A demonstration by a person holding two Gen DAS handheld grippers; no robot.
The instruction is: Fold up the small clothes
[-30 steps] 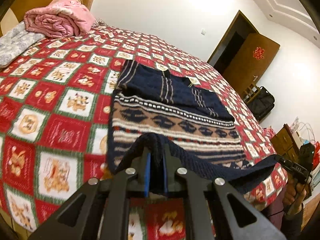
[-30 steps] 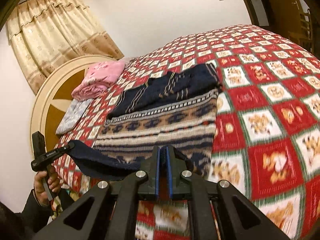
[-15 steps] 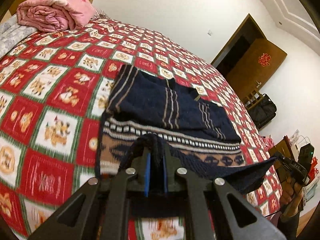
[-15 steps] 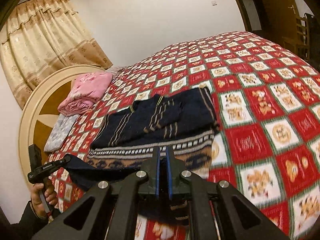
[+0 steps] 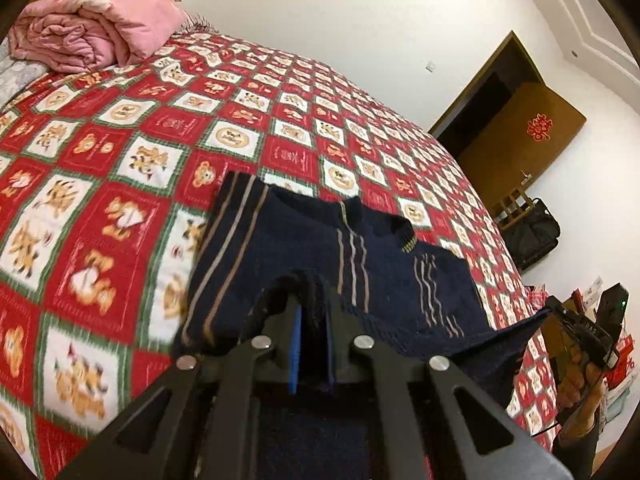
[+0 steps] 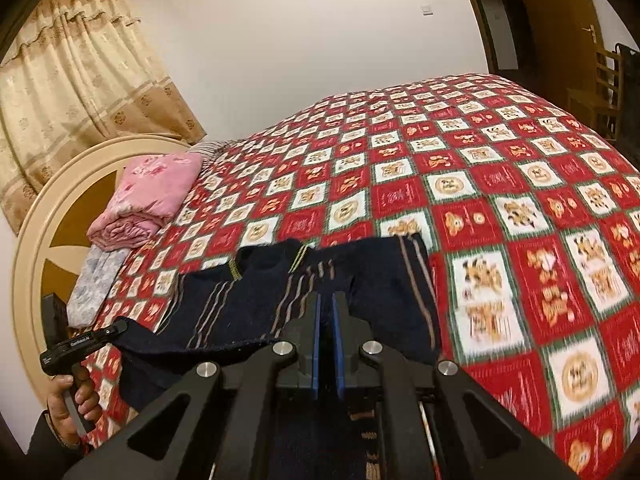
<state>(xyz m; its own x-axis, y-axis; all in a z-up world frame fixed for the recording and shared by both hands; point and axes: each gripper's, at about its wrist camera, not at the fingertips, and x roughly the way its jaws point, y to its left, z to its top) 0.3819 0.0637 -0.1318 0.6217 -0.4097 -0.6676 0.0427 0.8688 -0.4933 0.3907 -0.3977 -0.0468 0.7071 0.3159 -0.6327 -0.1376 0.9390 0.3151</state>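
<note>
A navy knitted sweater (image 5: 320,248) with thin tan stripes lies on the red patterned bedspread (image 5: 120,152). Its collar end lies flat and its hem end is lifted over it. My left gripper (image 5: 312,312) is shut on one hem corner. My right gripper (image 6: 326,312) is shut on the other corner of the sweater (image 6: 260,296). The hem stretches between them. The right gripper also shows in the left wrist view (image 5: 576,326), and the left gripper shows in the right wrist view (image 6: 84,340). The sweater's patterned lower part is hidden under the lifted fold.
A folded pink quilt (image 5: 92,28) and a grey pillow (image 6: 96,280) lie by the round headboard (image 6: 32,240). A brown door (image 5: 524,136), a black bag (image 5: 532,232) and a wooden chair (image 6: 604,88) stand beyond the bed. The bedspread (image 6: 500,200) stretches wide around the sweater.
Both grippers have carried the hem forward over the sweater toward the collar. The patterned band that showed before is now covered by the fold.
</note>
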